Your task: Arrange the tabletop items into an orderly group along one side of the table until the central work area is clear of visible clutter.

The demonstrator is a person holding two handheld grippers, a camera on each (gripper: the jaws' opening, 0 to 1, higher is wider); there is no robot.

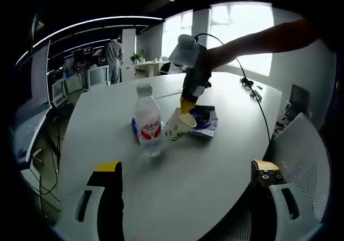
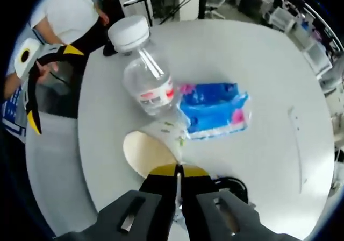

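A paper cup [image 1: 179, 126] lies tilted on the white table [image 1: 215, 171], its mouth toward my right gripper [image 1: 187, 105], which comes down from above and is shut on its rim. In the right gripper view the jaws [image 2: 178, 171] pinch the cup [image 2: 153, 147] at its lip. A clear water bottle [image 1: 148, 122] with a white cap and red label stands just left of the cup, touching it [image 2: 142, 74]. A blue tissue packet [image 2: 215, 109] lies flat beside both [image 1: 207, 121]. My left gripper [image 1: 186, 168] is open, well short of the bottle, and appears at the table edge [image 2: 32, 79].
A black cable [image 1: 251, 87] lies on the far right of the table. A grey mesh chair [image 1: 303, 155] stands at the near right edge. A dark round object [image 2: 232, 187] sits by my right jaws. A person [image 1: 113, 58] stands far behind among desks.
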